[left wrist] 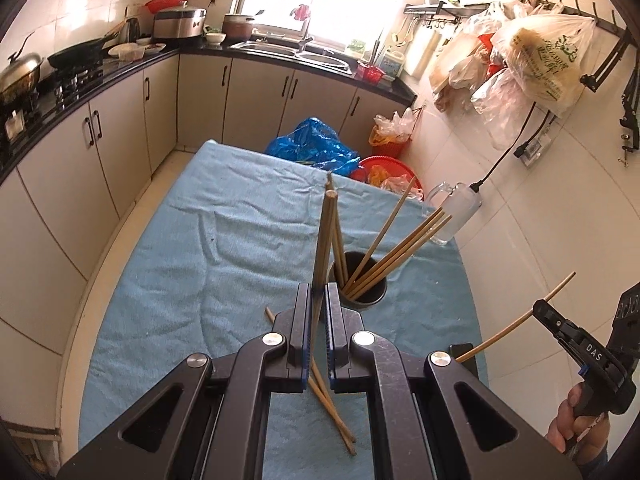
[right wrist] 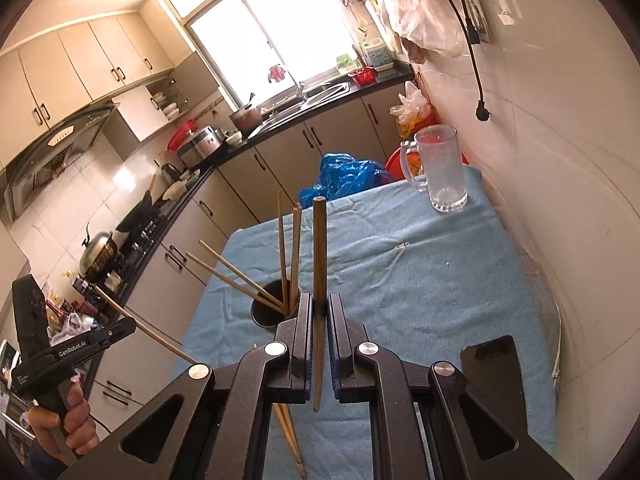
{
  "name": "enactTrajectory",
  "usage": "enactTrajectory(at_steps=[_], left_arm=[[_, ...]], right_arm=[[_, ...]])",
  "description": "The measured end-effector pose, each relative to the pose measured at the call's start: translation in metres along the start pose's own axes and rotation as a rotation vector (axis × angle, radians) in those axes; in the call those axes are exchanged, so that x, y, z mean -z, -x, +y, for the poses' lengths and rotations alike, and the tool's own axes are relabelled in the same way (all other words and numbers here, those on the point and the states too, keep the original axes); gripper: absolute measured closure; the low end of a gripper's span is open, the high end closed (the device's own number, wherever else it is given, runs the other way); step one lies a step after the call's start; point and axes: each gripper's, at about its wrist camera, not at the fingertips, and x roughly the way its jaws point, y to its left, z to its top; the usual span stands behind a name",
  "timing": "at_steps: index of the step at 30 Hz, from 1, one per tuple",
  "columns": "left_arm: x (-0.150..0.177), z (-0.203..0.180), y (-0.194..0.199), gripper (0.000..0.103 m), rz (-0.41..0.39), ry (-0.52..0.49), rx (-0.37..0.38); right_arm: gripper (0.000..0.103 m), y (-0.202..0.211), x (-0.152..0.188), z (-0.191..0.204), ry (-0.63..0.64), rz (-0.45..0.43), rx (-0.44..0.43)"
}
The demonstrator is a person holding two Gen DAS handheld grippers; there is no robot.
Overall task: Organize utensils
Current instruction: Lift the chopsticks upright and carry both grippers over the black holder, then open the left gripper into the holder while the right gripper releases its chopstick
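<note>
A dark round holder [left wrist: 362,280] stands on the blue cloth and holds several wooden chopsticks [left wrist: 400,248]; it also shows in the right wrist view [right wrist: 272,308]. My left gripper [left wrist: 318,300] is shut on a chopstick [left wrist: 325,236] that stands upright just left of the holder. My right gripper [right wrist: 319,308] is shut on another upright chopstick [right wrist: 319,264] just right of the holder. Two loose chopsticks [left wrist: 334,408] lie on the cloth under the grippers, also seen in the right wrist view [right wrist: 290,436].
A glass mug [right wrist: 440,168] stands at the table's far right corner by the wall. A black phone [right wrist: 492,364] lies near the right edge. A blue plastic bag [left wrist: 312,148] and red basin [left wrist: 390,172] sit beyond the table. Cabinets run along the left.
</note>
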Motion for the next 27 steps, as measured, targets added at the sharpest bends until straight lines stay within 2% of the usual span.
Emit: enactTrajectory(at_steps=[14,21,27], left_arm=[[-0.061,-0.03,0.013,0.097,-0.068,-0.021,0.07],[-0.087,-0.041,-0.008,0.097,-0.066,-0.023,0.073],[-0.091,-0.036,-0.035,0.097,-0.046,-0.016,0.061]], right_arm=[[0.096,-0.006,-0.05,0.02,0.005,-0.05,-0.03],[0.096,-0.033,-0.076,0.04,0.013,-0.077,-0.014],[0.096,-0.065,-0.082,0.046,-0.008,-0.058,0.0]])
